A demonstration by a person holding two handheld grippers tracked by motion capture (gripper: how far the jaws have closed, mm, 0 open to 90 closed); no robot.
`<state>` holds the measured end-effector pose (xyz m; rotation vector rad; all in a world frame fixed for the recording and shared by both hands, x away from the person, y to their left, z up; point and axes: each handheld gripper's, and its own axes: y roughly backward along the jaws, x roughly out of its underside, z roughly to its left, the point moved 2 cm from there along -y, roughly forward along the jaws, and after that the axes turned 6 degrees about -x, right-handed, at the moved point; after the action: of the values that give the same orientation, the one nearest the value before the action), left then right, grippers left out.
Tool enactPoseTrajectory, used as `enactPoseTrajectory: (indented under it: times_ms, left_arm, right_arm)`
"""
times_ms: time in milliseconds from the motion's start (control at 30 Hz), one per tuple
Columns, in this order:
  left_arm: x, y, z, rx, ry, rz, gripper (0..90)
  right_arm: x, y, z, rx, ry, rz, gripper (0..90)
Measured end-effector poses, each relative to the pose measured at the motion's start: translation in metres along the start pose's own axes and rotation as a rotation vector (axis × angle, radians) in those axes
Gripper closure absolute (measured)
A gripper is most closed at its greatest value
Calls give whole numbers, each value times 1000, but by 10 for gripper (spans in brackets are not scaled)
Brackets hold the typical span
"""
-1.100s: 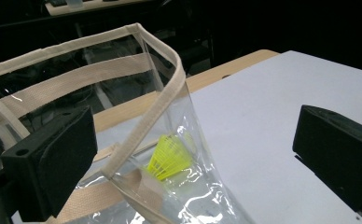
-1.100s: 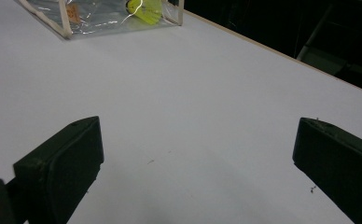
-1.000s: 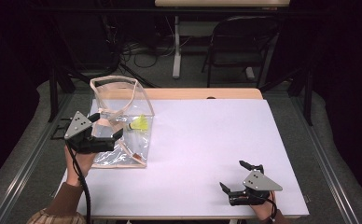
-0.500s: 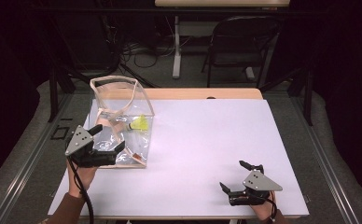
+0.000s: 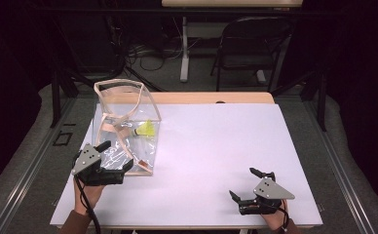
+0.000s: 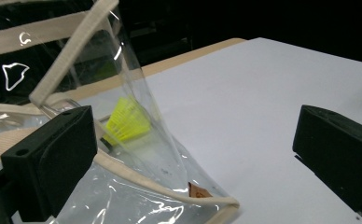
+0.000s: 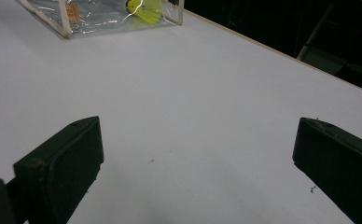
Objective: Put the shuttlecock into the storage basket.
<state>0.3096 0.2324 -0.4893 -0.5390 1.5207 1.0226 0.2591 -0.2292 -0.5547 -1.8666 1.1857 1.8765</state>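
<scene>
Left gripper (image 5: 113, 157) has pulled back toward the person's edge of the table since a second ago: it sat against the bag's side wall, now it is at the bag's near corner, lower left of the tabletop. Right gripper (image 5: 251, 184) has not moved.

White tabletop (image 5: 216, 146): covers most of the high view, wooden edge strip at the far side. Dark folding chair (image 5: 248, 46) stands behind it, well apart.

Clear plastic tote bag (image 5: 126, 129): stands upright on the left part of the table, beige trim along its edges, beige handles hanging down inside the open top. Small brown tag low on the near wall (image 6: 198, 191).

Left gripper: jaws wide, nothing between them. In the left gripper view one jaw overlaps the bag's clear wall, the other is out over bare table; the bag's near bottom corner sits between them. Cannot tell if the jaw touches the plastic. Grey three-cornered plate on top, cable trailing back past the hand.

Right gripper: jaws wide apart, low over bare table near the front right corner, well apart from the bag. Bag is visible far off at the top of the right gripper view (image 7: 109, 14).

Yellow shuttlecock (image 5: 147, 129): lies on its side inside the bag, on the bottom, toward the right wall. Dark cork end points left in the left gripper view (image 6: 127, 123).
</scene>
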Motion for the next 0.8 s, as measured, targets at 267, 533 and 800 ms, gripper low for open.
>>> enactPoseTrajectory:
  times_ms: [267,533,800]
  left_arm:
    - [11,-4,-6,22,0,13,0]
    - [22,3,-7,19,16,1,0]
    - [32,11,-10,19,13,-23,0]
  right_arm:
    - [0,0,0,0,0,1,13]
    - [0,0,0,0,1,2,12]
    - [0,0,0,0,1,5,13]
